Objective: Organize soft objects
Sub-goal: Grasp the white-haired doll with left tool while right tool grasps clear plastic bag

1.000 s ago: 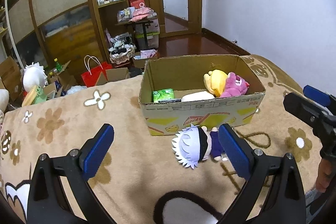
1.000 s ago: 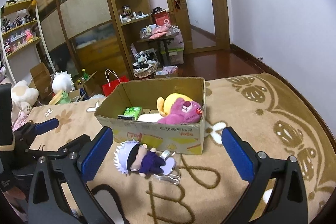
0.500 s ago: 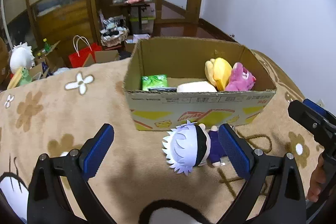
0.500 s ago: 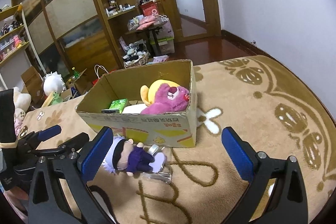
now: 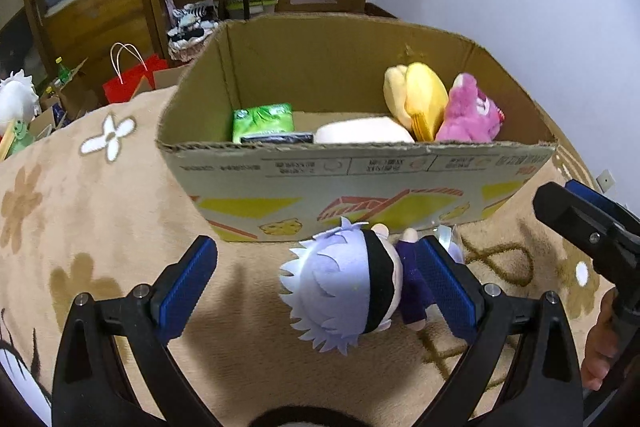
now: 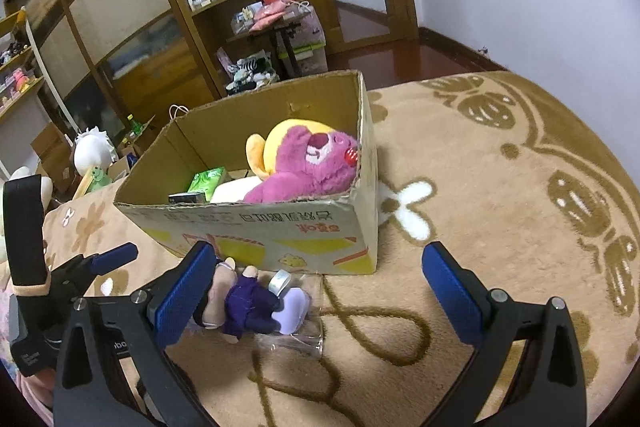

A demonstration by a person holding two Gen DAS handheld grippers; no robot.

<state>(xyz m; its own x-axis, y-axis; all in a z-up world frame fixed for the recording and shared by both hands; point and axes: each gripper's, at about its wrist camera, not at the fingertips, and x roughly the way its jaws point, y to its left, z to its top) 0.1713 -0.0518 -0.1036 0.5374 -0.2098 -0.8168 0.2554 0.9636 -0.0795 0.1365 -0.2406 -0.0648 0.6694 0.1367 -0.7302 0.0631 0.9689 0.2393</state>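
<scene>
left tongs [image 5: 316, 283] wide open around doll [image 5: 352, 295] | right tongs [image 6: 320, 287] wide open, empty | risk: grip slips off the doll's head, at box [image 5: 360, 183] 6 o'clock

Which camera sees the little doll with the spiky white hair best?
The left wrist view. The doll lies in plain sight in front of the cardboard box, showing its white hair, black blindfold and purple outfit. In the right wrist view, a gripper finger hides its head, leaving only the purple body visible.
</scene>
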